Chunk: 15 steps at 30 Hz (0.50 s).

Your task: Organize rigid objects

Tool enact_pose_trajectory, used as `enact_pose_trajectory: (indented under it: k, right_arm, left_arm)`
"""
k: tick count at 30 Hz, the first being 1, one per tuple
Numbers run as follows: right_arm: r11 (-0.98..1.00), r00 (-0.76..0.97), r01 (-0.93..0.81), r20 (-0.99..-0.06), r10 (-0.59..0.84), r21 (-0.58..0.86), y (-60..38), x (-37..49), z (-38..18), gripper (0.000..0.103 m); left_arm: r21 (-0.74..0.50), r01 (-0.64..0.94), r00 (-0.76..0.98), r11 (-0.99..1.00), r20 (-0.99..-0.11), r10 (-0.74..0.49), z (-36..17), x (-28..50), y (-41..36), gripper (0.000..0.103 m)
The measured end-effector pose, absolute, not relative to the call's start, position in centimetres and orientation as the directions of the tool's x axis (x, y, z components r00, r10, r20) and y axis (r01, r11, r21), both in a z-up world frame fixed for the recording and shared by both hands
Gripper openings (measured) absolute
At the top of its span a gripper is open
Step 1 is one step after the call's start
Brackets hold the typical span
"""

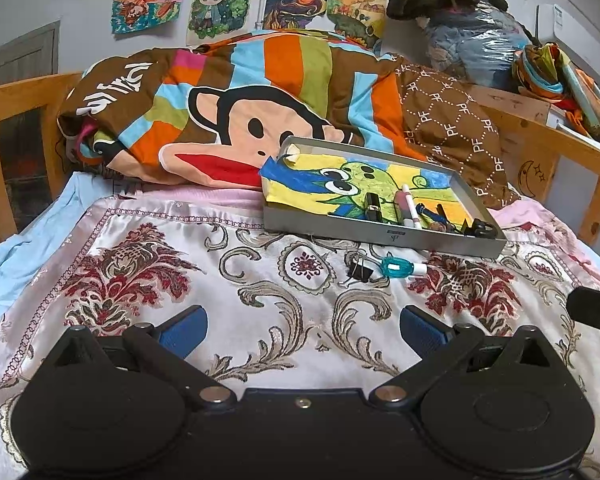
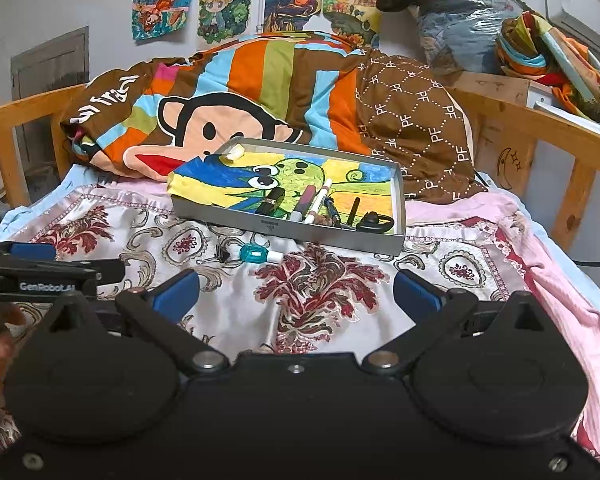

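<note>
A grey metal tray [image 1: 380,236] [image 2: 284,229] lined with a bright drawing rests on the bed. Inside lie a black lipstick [image 1: 373,204] [image 2: 271,201], pens [image 1: 410,210] [image 2: 318,200] and black scissors [image 1: 482,227] [image 2: 376,223]. On the cloth in front of the tray lie a teal bottle [image 1: 398,268] [image 2: 255,255] and a black binder clip [image 1: 358,270] [image 2: 222,255]. My left gripper [image 1: 303,330] is open and empty, well short of them. In the same way my right gripper [image 2: 296,292] is open and holds nothing.
A patterned satin cloth [image 1: 180,280] covers the bed. A monkey-print quilt [image 1: 240,112] is heaped behind the tray. Wooden bed rails [image 2: 560,148] run along both sides. The left gripper's body [image 2: 40,276] and a hand show at the right view's left edge.
</note>
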State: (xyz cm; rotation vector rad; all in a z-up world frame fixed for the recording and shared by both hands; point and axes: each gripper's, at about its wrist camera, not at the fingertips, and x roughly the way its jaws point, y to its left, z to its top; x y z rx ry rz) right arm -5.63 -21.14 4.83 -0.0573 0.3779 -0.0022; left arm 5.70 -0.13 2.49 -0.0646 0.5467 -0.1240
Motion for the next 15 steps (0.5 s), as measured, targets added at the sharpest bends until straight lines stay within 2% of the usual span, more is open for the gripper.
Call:
enact_pose_trajectory:
  k: [15]
  right_arm:
    - [0.996, 0.931, -0.016, -0.365, -0.016, -0.086, -21.2, -3.6, 5.0, 0.103]
  left_arm:
    - [-0.068, 0.145, 0.841, 0.987, -0.518, -0.159, 2.2, 9.4, -1.9, 0.102]
